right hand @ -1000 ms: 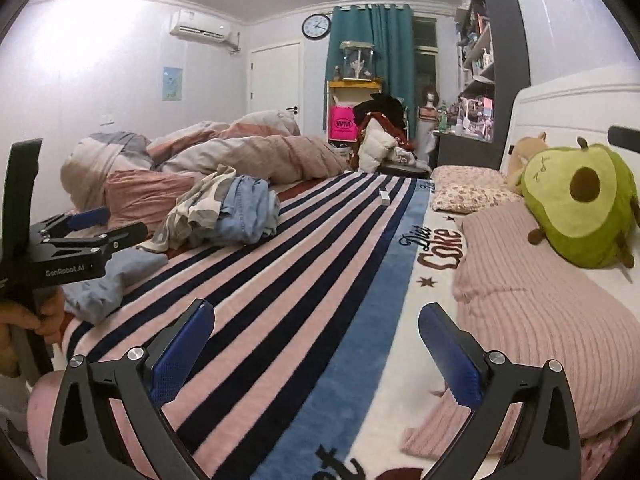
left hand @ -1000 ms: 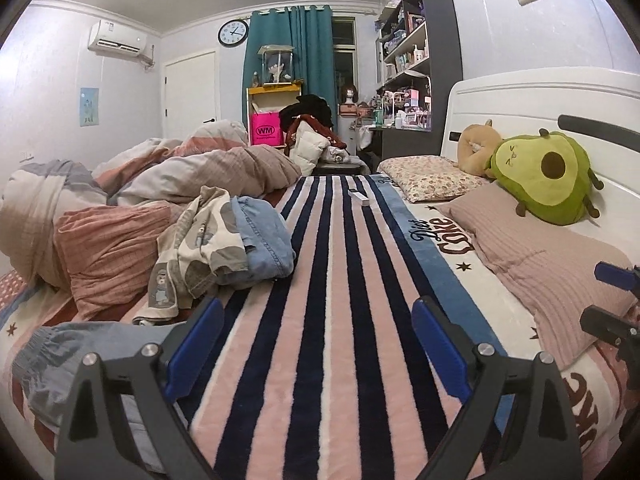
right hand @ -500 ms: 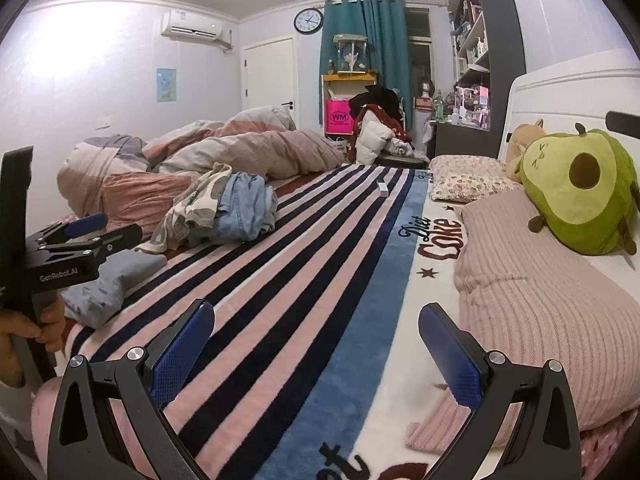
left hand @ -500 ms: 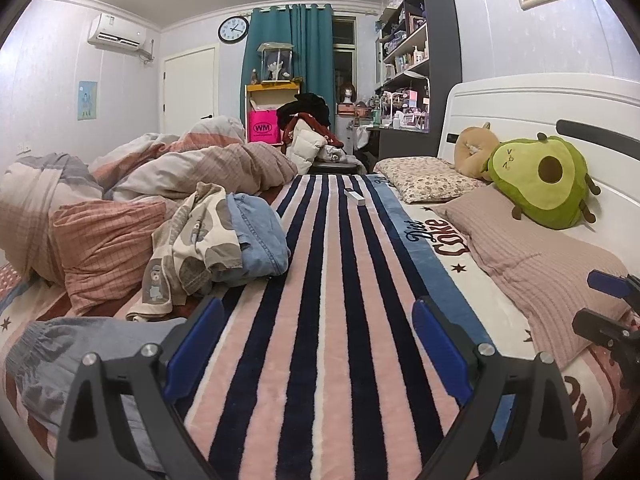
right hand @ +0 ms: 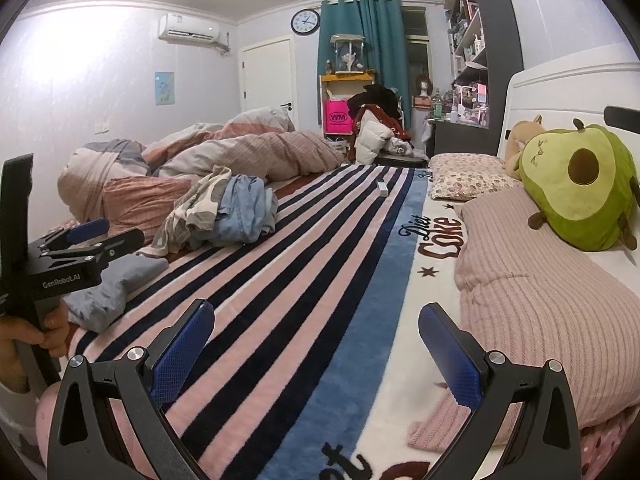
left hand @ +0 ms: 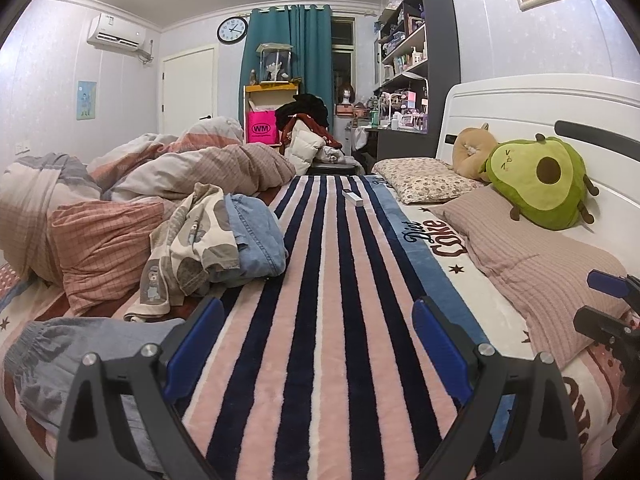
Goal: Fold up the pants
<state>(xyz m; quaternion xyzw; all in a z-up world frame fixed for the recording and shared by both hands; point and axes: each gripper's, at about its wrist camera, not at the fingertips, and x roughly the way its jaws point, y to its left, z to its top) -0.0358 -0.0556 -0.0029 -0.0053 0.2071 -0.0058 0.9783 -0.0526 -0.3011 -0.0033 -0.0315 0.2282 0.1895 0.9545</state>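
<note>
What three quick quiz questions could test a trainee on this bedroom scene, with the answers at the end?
1. True or false: the left gripper is clamped on cloth.
2. Which garment lies nearest the left gripper: A) the crumpled light blue denim jeans, B) the grey-blue elastic-waist pants, C) the beige patterned top?
3. Fill in: the green avocado plush toy rests on the ribbed pink ____.

Key: 1 false, both grippers, the right gripper too, are open and empty. 2 B. 3 pillow.

Striped blanket [left hand: 332,280] under clothes pile [left hand: 216,236], grey pants [left hand: 60,352], pillows [left hand: 536,264].
</note>
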